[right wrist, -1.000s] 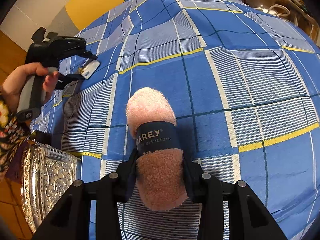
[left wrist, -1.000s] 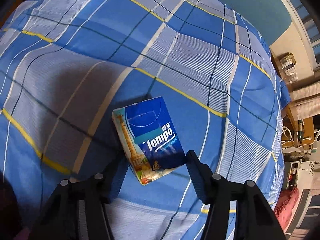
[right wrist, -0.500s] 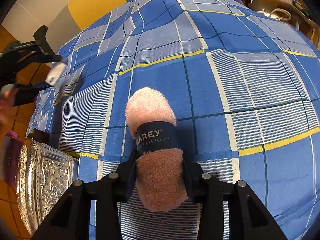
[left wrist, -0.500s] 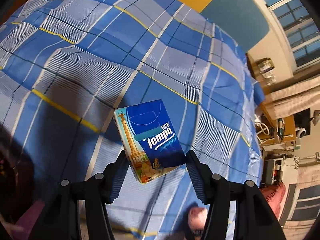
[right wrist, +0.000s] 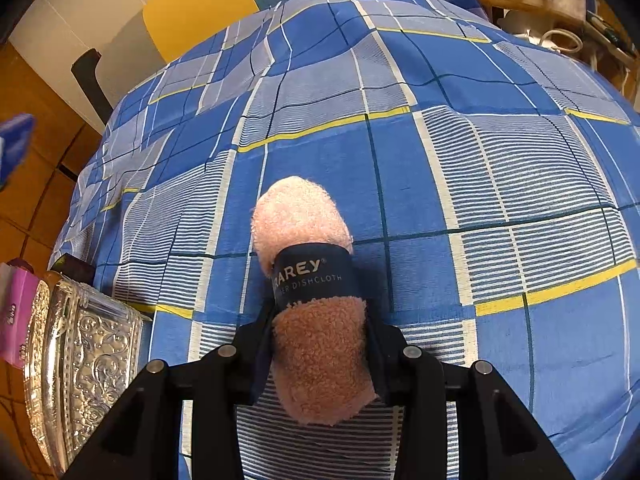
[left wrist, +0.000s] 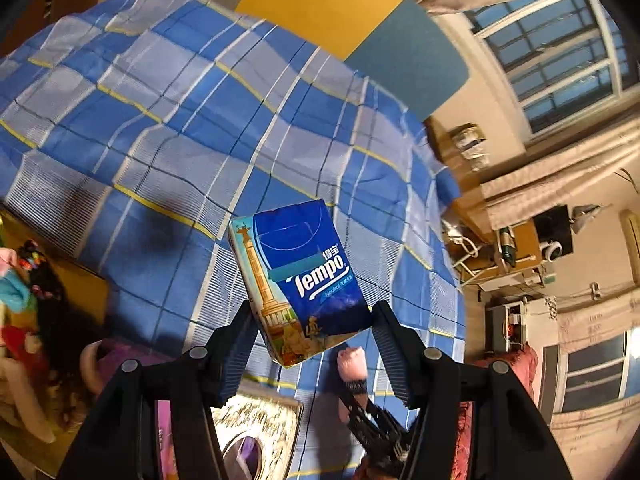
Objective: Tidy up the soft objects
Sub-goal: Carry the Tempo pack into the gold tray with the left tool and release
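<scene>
The Tempo tissue pack (left wrist: 298,280), frame center, is clamped in the left gripper (left wrist: 314,328) above the checked bedspread (left wrist: 168,128). The rolled pink dishcloth (right wrist: 316,320), lower center, is clamped in the right gripper (right wrist: 318,344). An embossed silver box (right wrist: 80,356) sits lower left.

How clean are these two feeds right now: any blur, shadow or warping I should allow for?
Left wrist view: heavy fisheye bend, soft edges, yet the tissue pack reads sharp; dark shadow patch on the plaid bedspread. Right wrist view: dishcloth roll sharp, silver box glinting, a blue smear at left edge.
</scene>
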